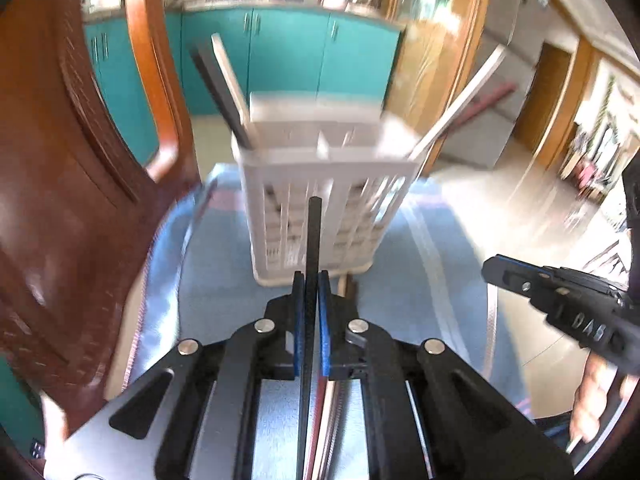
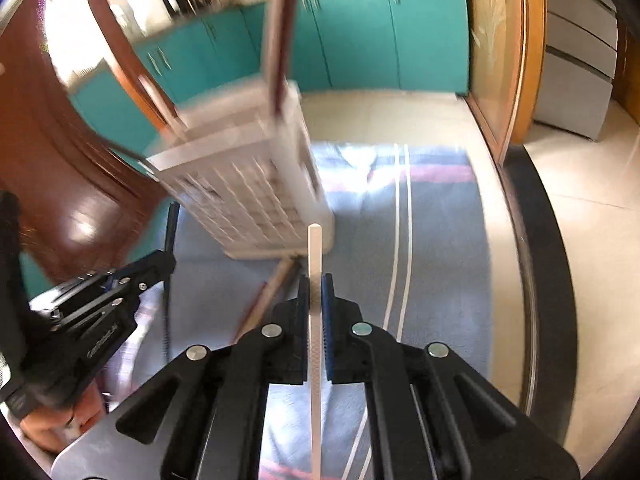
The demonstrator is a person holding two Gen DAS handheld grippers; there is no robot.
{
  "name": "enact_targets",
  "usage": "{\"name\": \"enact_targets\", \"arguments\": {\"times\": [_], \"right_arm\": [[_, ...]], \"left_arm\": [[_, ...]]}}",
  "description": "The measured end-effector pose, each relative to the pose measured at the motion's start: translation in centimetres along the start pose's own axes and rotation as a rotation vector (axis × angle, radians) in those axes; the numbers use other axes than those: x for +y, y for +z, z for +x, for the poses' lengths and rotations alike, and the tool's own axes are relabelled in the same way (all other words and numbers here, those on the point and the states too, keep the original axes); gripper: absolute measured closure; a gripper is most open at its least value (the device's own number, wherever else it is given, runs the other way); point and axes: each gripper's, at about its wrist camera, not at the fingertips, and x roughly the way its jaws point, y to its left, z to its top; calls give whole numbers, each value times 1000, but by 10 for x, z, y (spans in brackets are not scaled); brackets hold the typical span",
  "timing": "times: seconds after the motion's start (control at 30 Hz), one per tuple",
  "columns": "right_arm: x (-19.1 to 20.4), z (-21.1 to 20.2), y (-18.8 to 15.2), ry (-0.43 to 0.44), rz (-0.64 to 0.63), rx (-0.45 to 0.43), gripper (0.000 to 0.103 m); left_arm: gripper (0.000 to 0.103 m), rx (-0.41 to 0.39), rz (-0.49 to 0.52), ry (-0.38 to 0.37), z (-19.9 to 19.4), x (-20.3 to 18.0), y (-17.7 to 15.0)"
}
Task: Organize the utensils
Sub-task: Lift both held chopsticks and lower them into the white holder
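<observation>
Chopsticks fill both our grippers. In the left wrist view, our left gripper (image 1: pixel 311 280) sits at lower centre, its jaws nearly together and clamped on a black chopstick (image 1: pixel 312 240) that runs up the middle of the frame, its tip crossing in front of the white holder (image 1: pixel 320 216). More sticks, reddish and pale, lie under the gripper at the bottom centre, on the blue cloth (image 1: pixel 224 280).

The holder stands upright on the cloth at centre frame. It is a slatted white basket with dividers across its top. A dark stick and a pale stick (image 1: pixel 226 80) lean out of its upper left corner, and a white stick (image 1: pixel 460 108) leans out toward the upper right, with a reddish one just behind it. Motion blur softens all of this, so we cannot tell which compartment holds which stick.

At the right edge of that view, our right gripper (image 1: pixel 490 270) comes in from the side.

In the right wrist view, the right gripper (image 2: pixel 316 292) sits at lower centre, jaws narrow and pinching a white chopstick (image 2: pixel 314 264) that points up toward the holder's base. The holder (image 2: pixel 248 200) appears left of centre. The left gripper (image 2: pixel 170 260) enters from the lower left, the black chopstick (image 2: pixel 172 224) rising from it. A brown stick (image 2: pixel 272 288) lies on the cloth (image 2: pixel 440 240) just below the holder.

A wooden chair (image 1: pixel 60 200) fills the left side.
</observation>
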Motion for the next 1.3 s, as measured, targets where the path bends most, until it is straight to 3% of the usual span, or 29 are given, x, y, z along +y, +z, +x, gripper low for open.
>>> {"name": "enact_targets", "arguments": {"times": [0.27,0.47,0.57,0.63,0.8,0.9,1.03,1.3], "right_arm": [[4,-82,24,81,33,-215,96],[18,-120,60,53,23,-395,96],[27,-130,80,62,34,-501,96],[31,-132,88,76,46,-566,96],[43,-123,95,5,59,-690,96],[41,-97,100,-16,64,-652,96],[40,-66,101,-32,48,-585,96],[42,-37,95,-60,17,-488,96]], "left_arm": [[96,-205,-58,-49,-80,11,26],[96,-420,-187,-77,-135,25,65],[96,-510,-289,-86,-148,41,74],[96,-551,-356,-52,-143,54,82],[96,-607,-427,26,-130,69,76],[96,-610,-425,35,-112,67,80],[96,-589,-363,102,-94,56,75],[96,-495,-320,103,-66,54,73]]}}
